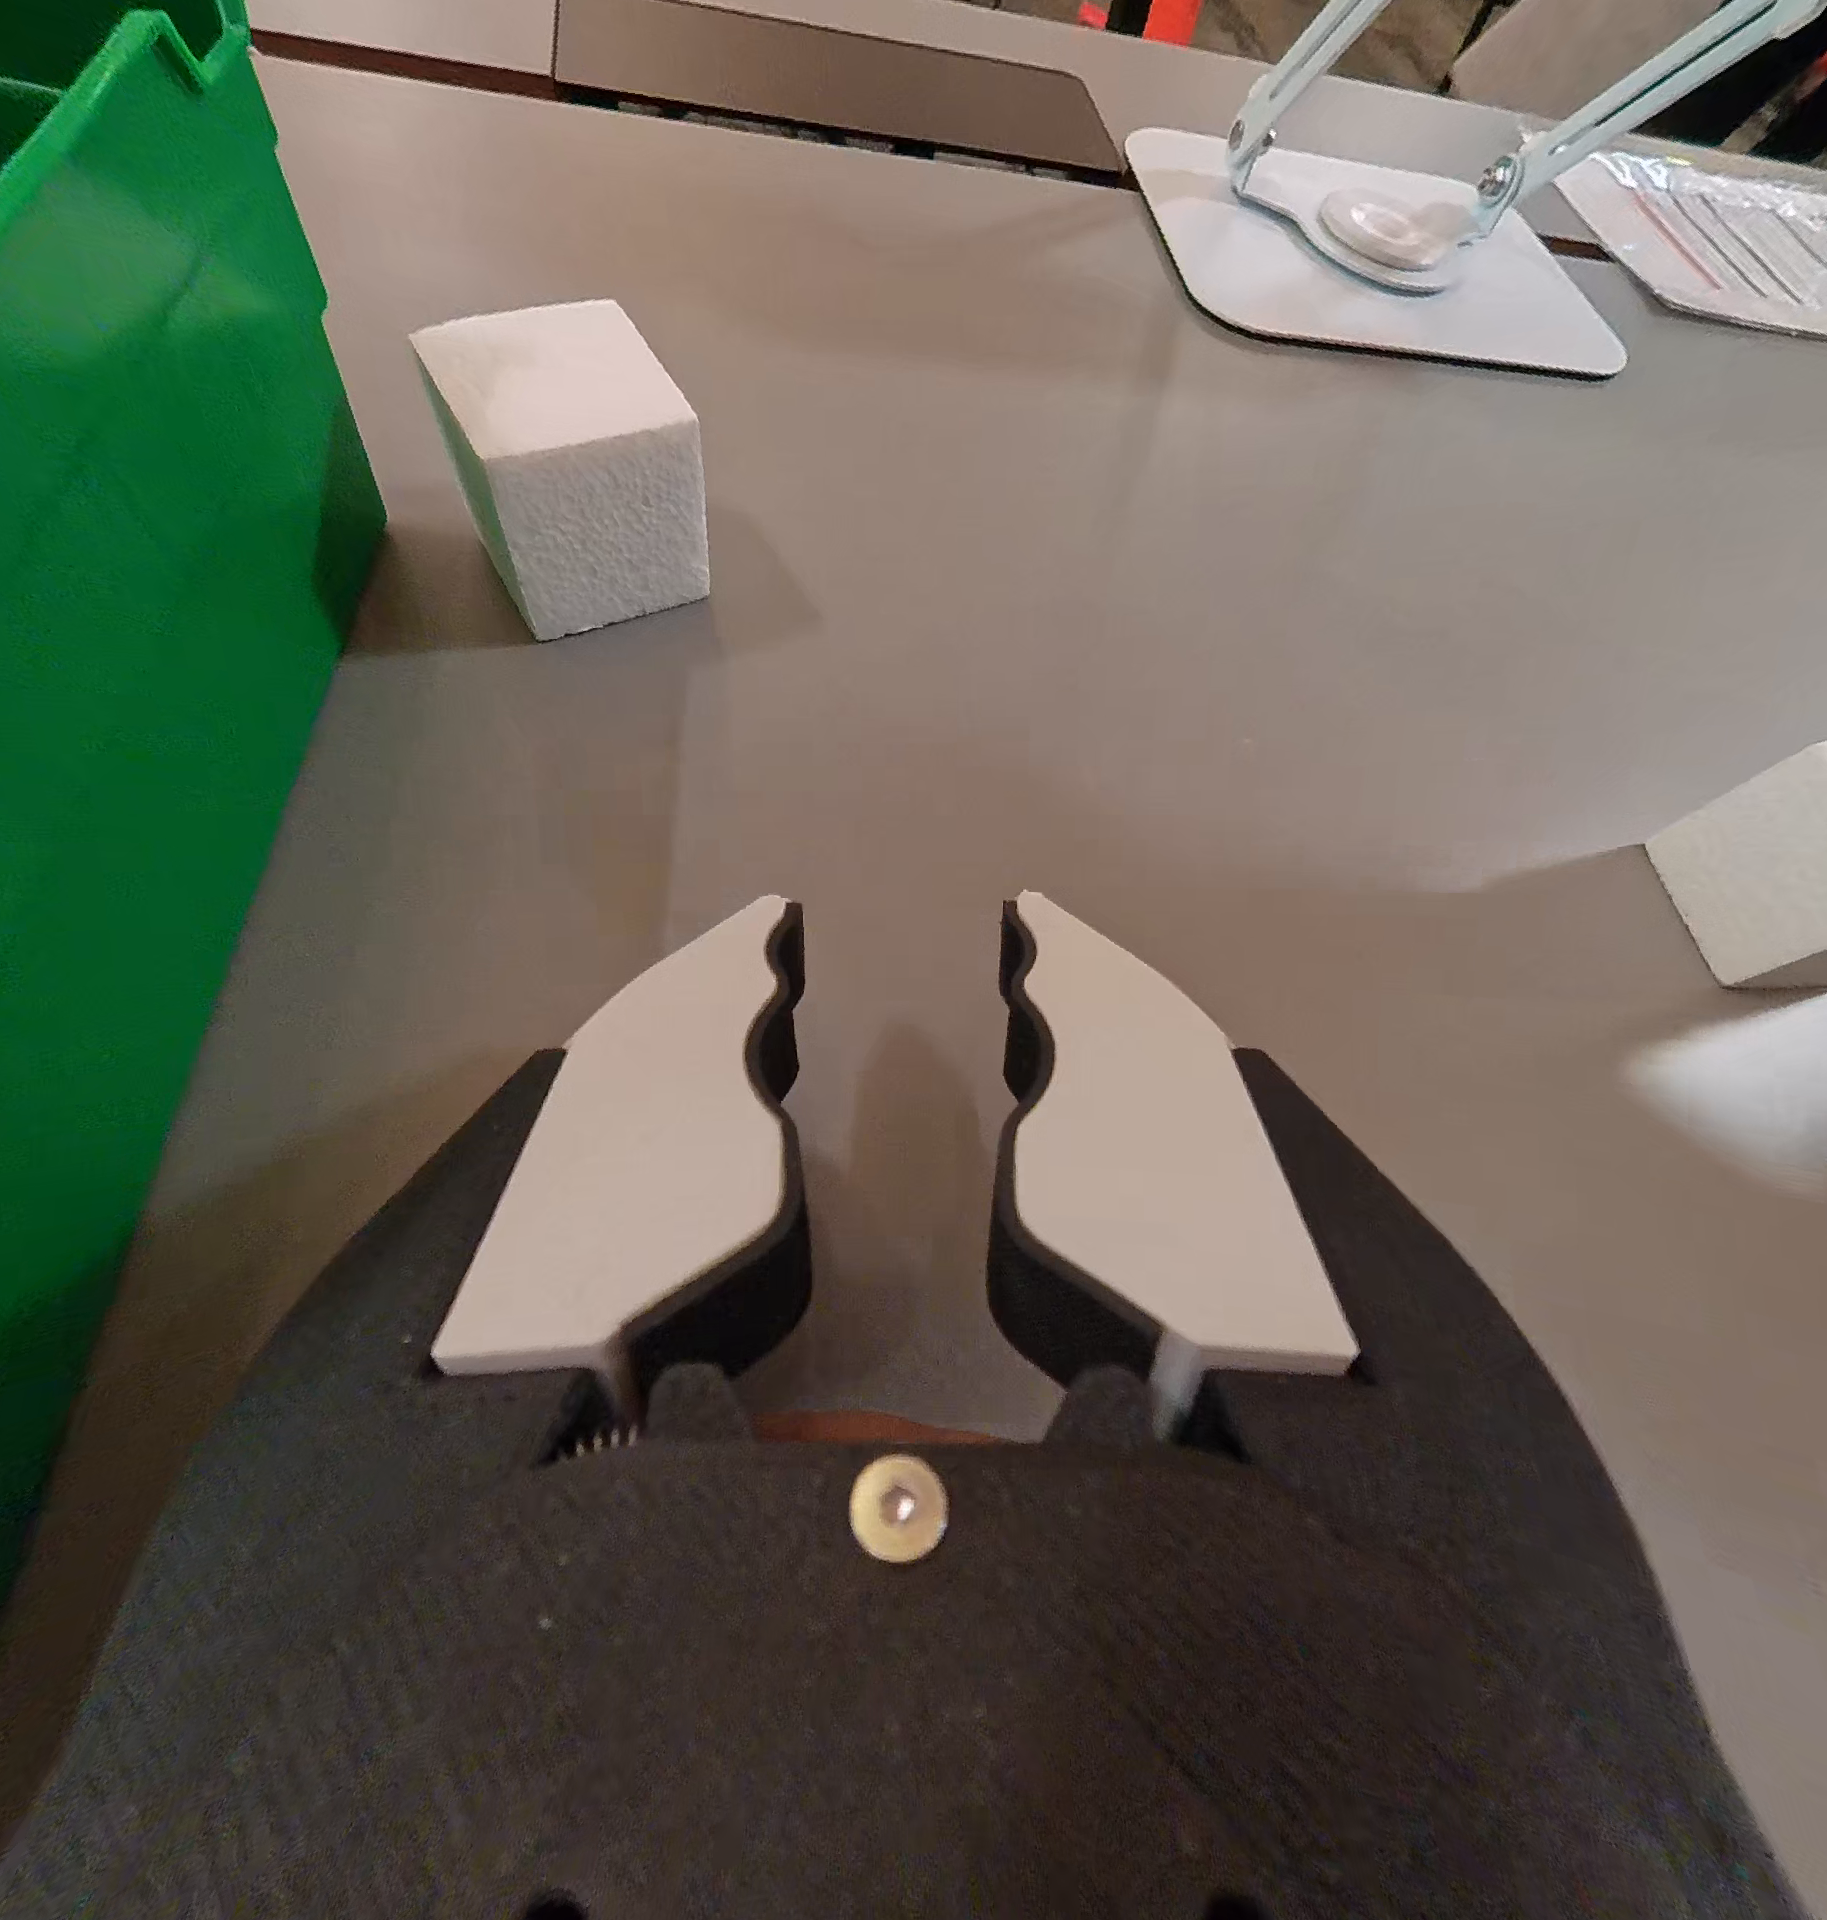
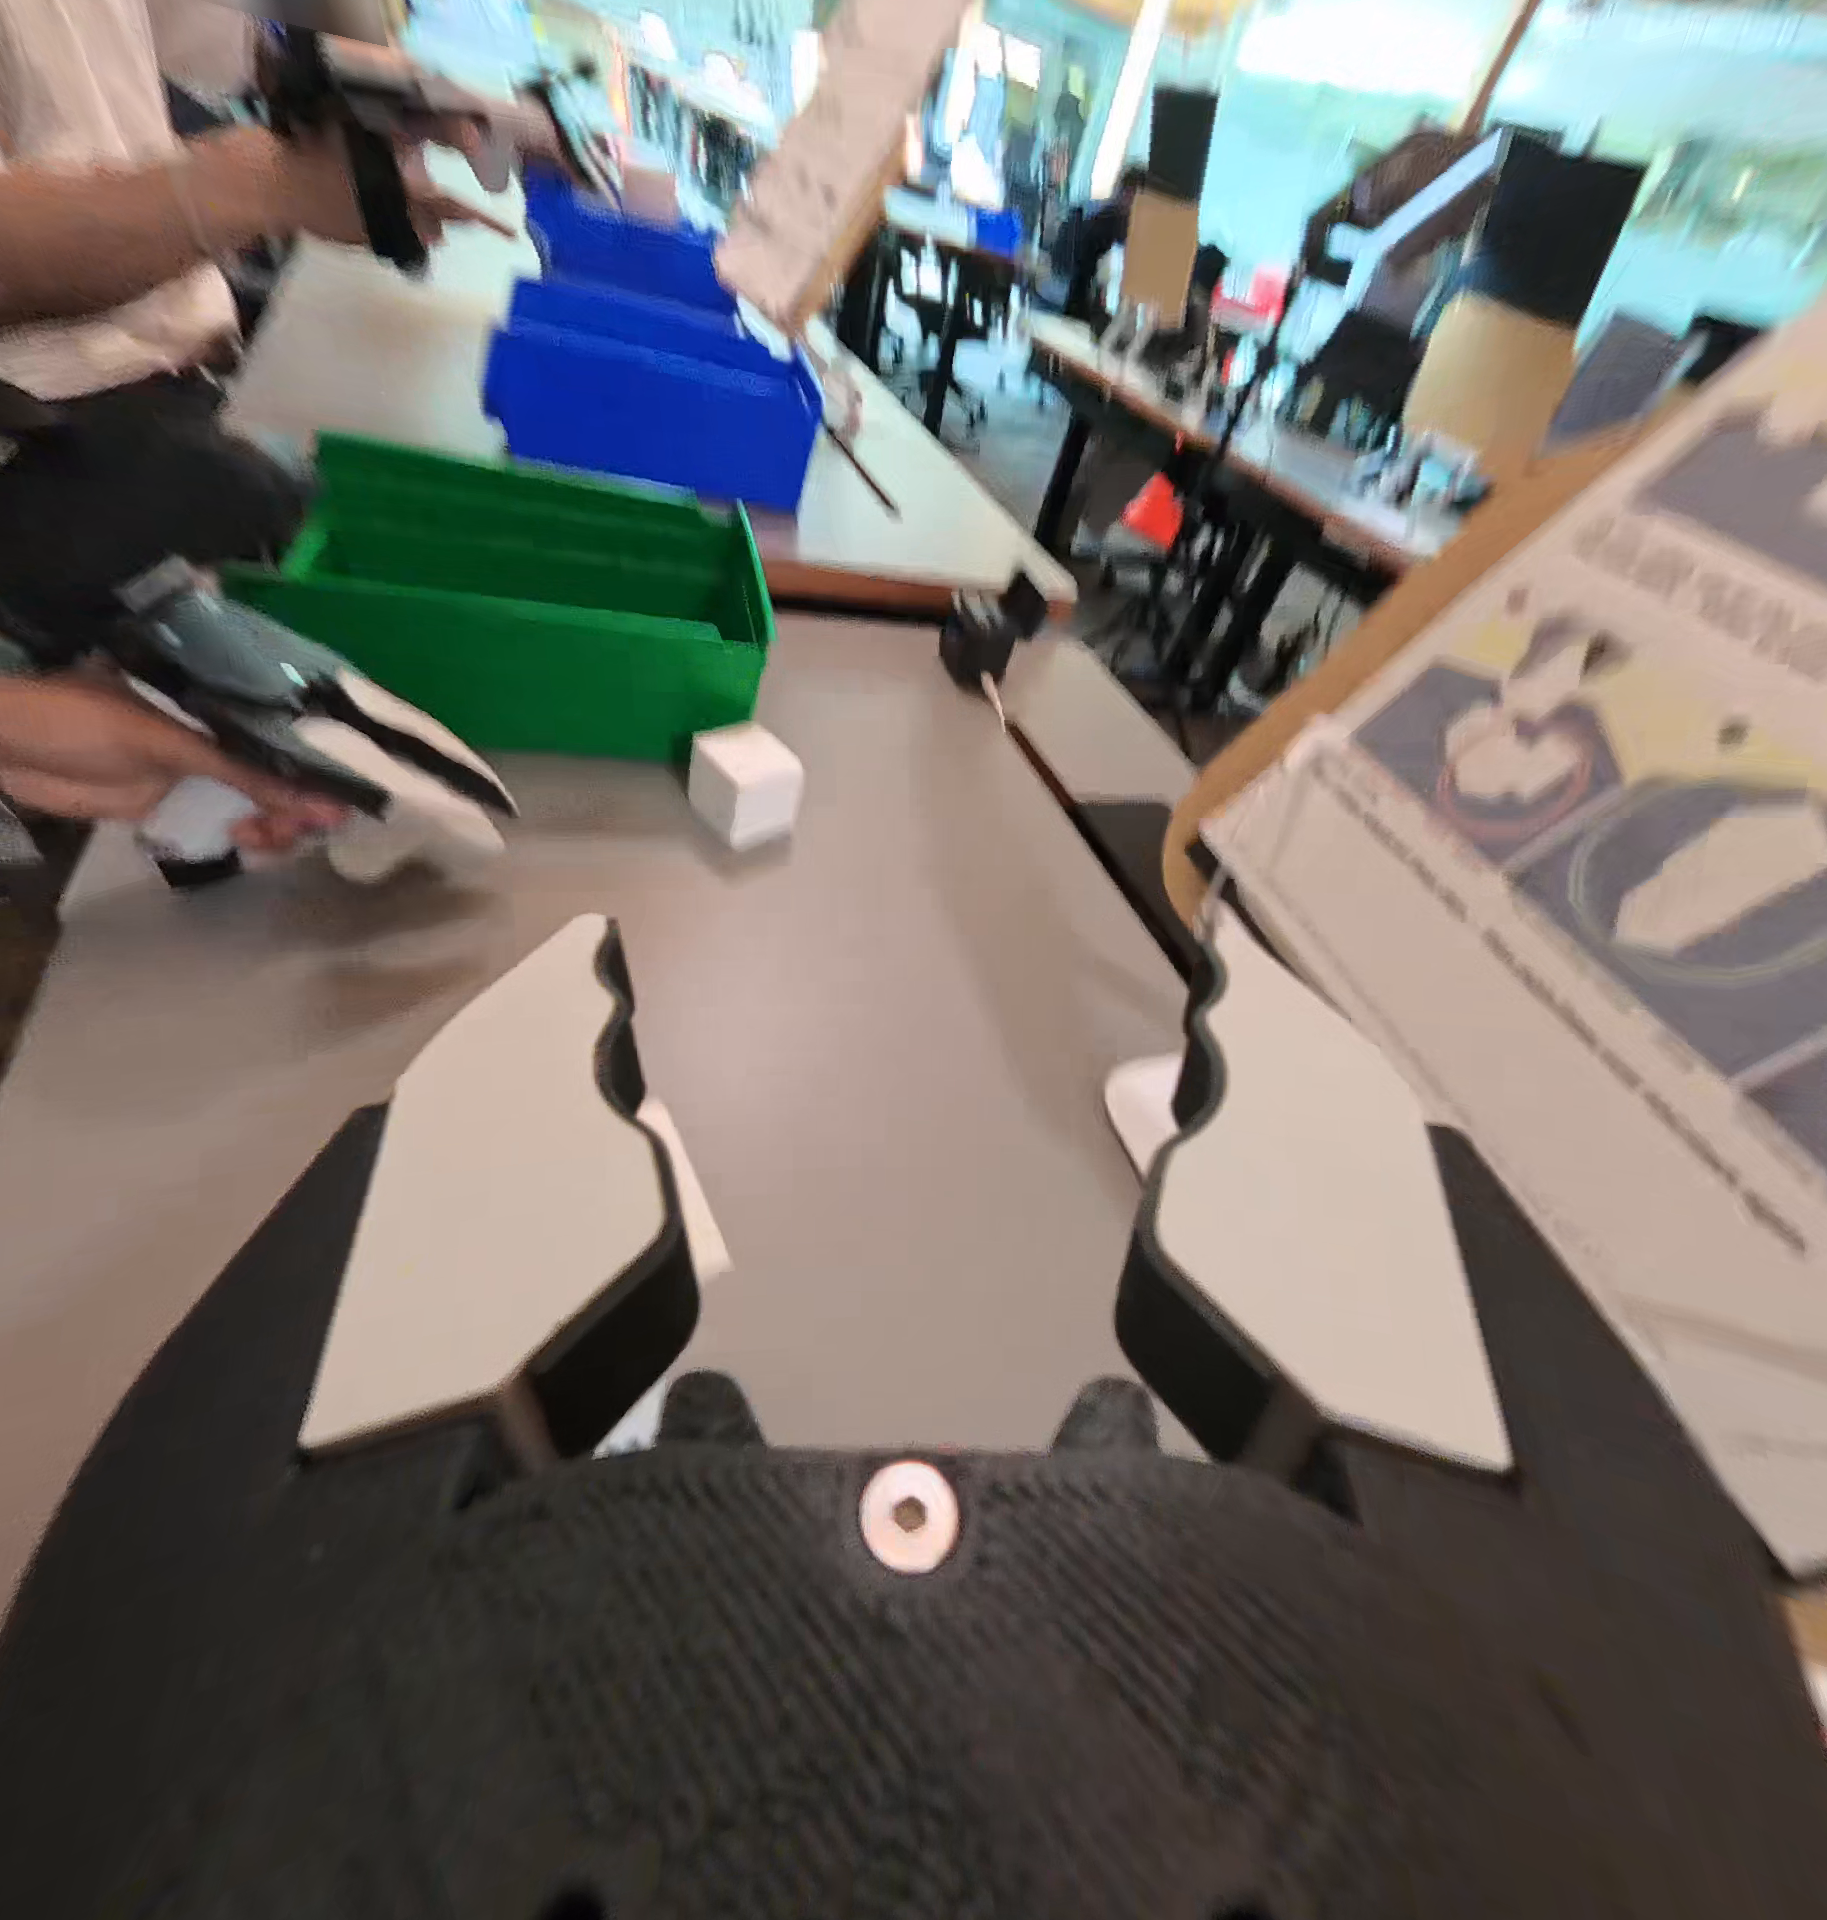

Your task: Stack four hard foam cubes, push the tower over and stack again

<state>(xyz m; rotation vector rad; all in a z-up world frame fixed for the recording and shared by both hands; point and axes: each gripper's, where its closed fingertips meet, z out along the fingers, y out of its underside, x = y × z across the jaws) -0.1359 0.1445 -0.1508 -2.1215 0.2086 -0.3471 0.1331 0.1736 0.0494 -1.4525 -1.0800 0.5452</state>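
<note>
My left gripper (image 1: 902,909) is open and empty, low over the grey table (image 1: 992,644). A white foam cube (image 1: 566,462) stands ahead and to its left, beside a green bin (image 1: 130,623). A second white foam block (image 1: 1782,883) lies at the right edge. My right gripper (image 2: 904,961) is wide open and empty above the same table (image 2: 867,1039). In the right wrist view, the foam cube (image 2: 745,784) stands far ahead by the green bin (image 2: 535,613), and the left gripper (image 2: 410,790), held in a hand, shows at the left. A white piece (image 2: 696,1195) peeks from under the left finger.
A silver stand base (image 1: 1408,270) with slanted arms and a foil packet (image 1: 1761,249) lie at the back right. In the right wrist view, a printed cardboard box (image 2: 1563,883) fills the right side, blue bins (image 2: 649,384) stand behind the green bin, and a small black device (image 2: 982,634) sits at the table's far edge. My right fingertips sit around 35 centimeters from my left ones. My left tips are about 45 centimeters from the silver stand base (image 1: 1408,270), my right tips only 35 centimeters.
</note>
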